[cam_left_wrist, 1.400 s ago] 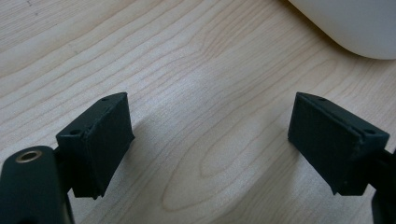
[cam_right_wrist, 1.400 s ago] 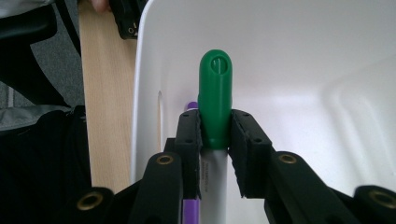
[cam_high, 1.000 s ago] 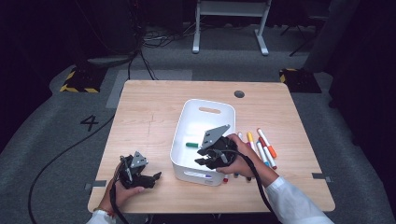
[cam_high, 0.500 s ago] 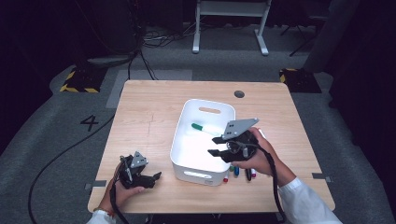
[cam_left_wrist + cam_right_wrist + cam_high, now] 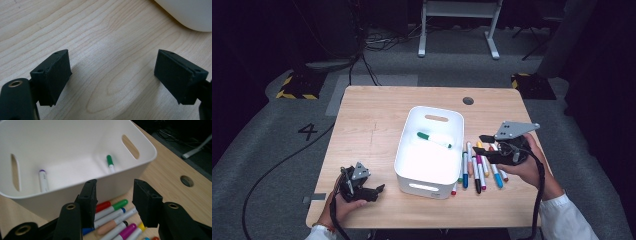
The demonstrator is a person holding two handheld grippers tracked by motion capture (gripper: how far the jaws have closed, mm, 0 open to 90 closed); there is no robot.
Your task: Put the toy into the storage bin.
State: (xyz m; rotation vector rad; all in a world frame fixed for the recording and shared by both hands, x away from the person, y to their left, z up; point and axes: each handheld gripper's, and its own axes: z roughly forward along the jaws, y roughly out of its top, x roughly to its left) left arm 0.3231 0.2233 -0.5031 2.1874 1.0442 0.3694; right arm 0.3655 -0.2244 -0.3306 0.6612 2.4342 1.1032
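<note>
The tabletop (image 5: 377, 125) carries the white bin (image 5: 412, 165) at its middle, and that hasn't shifted. What has changed is my right tool (image 5: 486, 148): a second ago it was over the bin's inside, and now it has swung out past the right wall and hangs above the row of markers (image 5: 477, 170) lying just beside the bin. Its jaws have just been opening and now stand moderately apart with nothing between them, so I read that as a drop done. A green-capped marker (image 5: 110, 163) and a purple-capped marker (image 5: 43, 180) lie on the bin's floor. I judge the next pick comes from the row right under the jaws. My left tool (image 5: 379, 190) rests low at the front left, jaws wide and empty, unmoved.
</note>
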